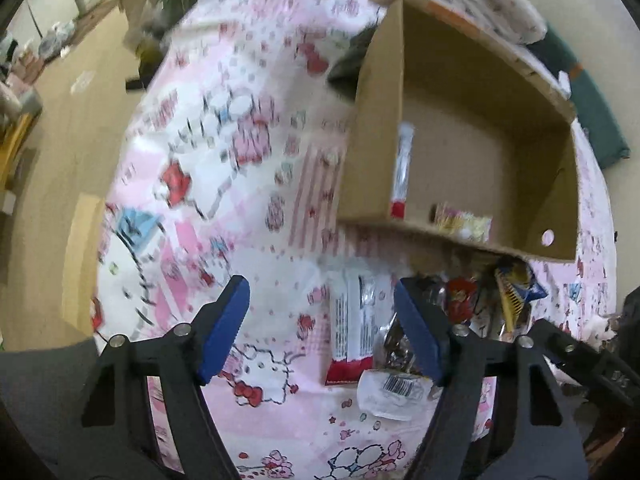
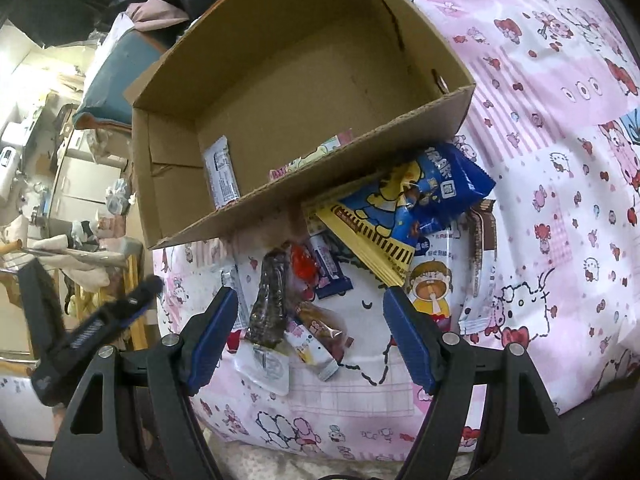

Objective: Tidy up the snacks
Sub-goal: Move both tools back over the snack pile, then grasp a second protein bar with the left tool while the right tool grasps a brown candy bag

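Left tool (image 1: pixel 322 326): tilted steeply down, jaws apart, nothing gripped, red-and-white bar (image 1: pixel 352 330) lying between them, near side of cardboard box (image 1: pixel 374 152)
Right tool (image 2: pixel 308 330): angled down, jaws wide, empty, above snack pile (image 2: pixel 360 248) heaped just beside box front wall, on pink cartoon-print sheet (image 2: pixel 560 160)
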